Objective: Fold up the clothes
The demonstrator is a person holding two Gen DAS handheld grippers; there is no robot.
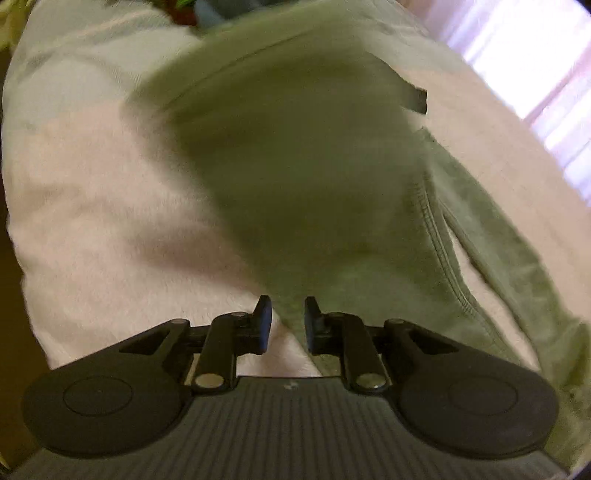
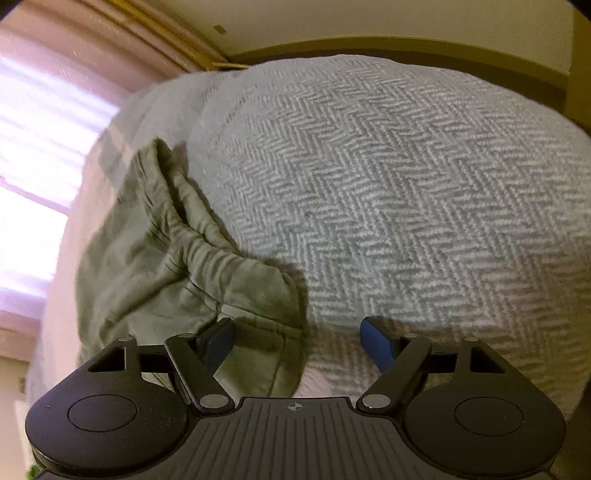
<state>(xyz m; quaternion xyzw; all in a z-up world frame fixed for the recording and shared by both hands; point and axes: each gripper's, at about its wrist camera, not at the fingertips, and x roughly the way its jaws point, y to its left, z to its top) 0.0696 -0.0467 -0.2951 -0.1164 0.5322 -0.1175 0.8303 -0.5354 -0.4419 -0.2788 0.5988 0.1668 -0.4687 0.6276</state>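
An olive-green garment (image 1: 303, 177) lies spread on the pale fleece bed cover (image 1: 103, 206); it looks like trousers with a stitched seam at the right. My left gripper (image 1: 287, 325) hovers at its near edge, jaws narrowly apart, with green cloth showing between the pads; whether they pinch it is unclear. In the right wrist view the garment's gathered waistband end (image 2: 192, 251) lies beside a grey herringbone blanket (image 2: 388, 192). My right gripper (image 2: 297, 343) is wide open, its left finger (image 2: 218, 341) over the cloth corner and its right finger over the blanket.
A bright window with pink curtains (image 1: 535, 66) is at the far right of the bed; it also shows in the right wrist view (image 2: 40, 155). Coloured items (image 1: 184, 9) lie at the far end of the bed. A wall (image 2: 369, 22) stands behind the blanket.
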